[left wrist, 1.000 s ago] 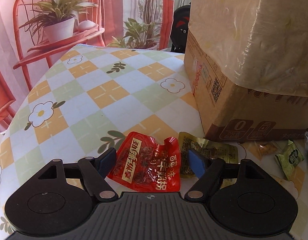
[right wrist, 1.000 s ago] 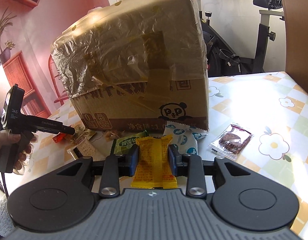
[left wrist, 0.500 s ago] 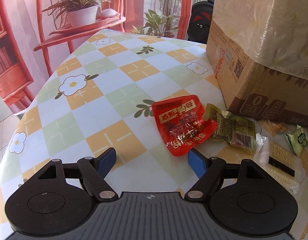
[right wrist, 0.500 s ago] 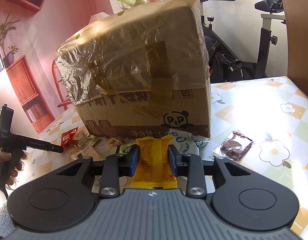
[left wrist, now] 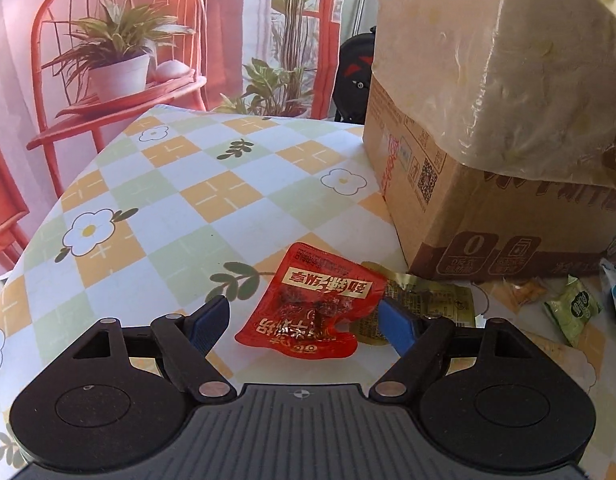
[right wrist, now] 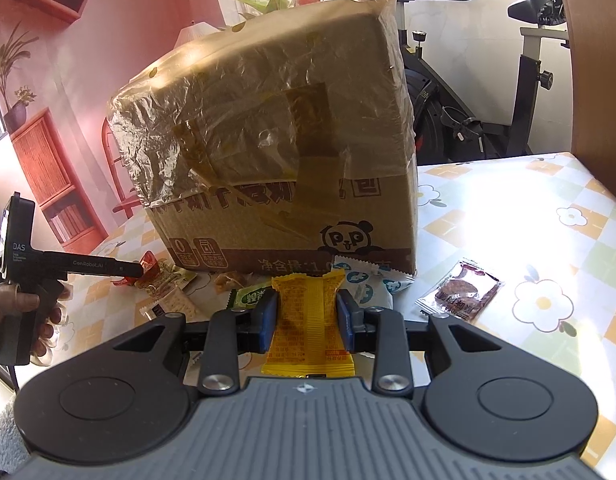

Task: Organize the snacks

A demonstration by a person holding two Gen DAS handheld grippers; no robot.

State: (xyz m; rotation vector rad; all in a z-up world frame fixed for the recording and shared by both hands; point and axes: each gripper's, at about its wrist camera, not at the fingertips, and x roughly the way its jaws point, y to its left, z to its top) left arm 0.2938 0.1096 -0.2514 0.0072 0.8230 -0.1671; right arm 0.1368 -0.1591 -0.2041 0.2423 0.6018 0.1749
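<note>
Two hand-held tongs work over a surface [left wrist: 211, 200] covered in a checked cloth with flowers, beside a large cardboard box [right wrist: 291, 184] wrapped in clear plastic. The left tongs [left wrist: 303, 316] stand wide, their jaws having just been opening, and a red snack packet [left wrist: 316, 312] lies flat on the surface between the blue pads [left wrist: 209, 322] without being pressed. The right-hand pad sits just at the packet's edge, over an olive-gold packet [left wrist: 432, 304] that lies partly under the red one. The right tongs [right wrist: 308, 316] are narrow and clamped on a yellow snack packet [right wrist: 308, 328], held upright in front of the box.

More snacks lie along the foot of the box: a green packet [right wrist: 249, 296], white-and-blue packets [right wrist: 368, 286], and a dark packet [right wrist: 460, 292] lying apart on the sunlit side.

The step in hand looks like picking up the red packet. To do it well, the left tongs should centre on the packet and drop low so both pads catch its thin sides, keeping the neighbouring olive-gold packet out of the grip. Whether the two packets touch is hard to tell from this angle, so a slight shift towards the red packet's free side seems wise before closing
</note>
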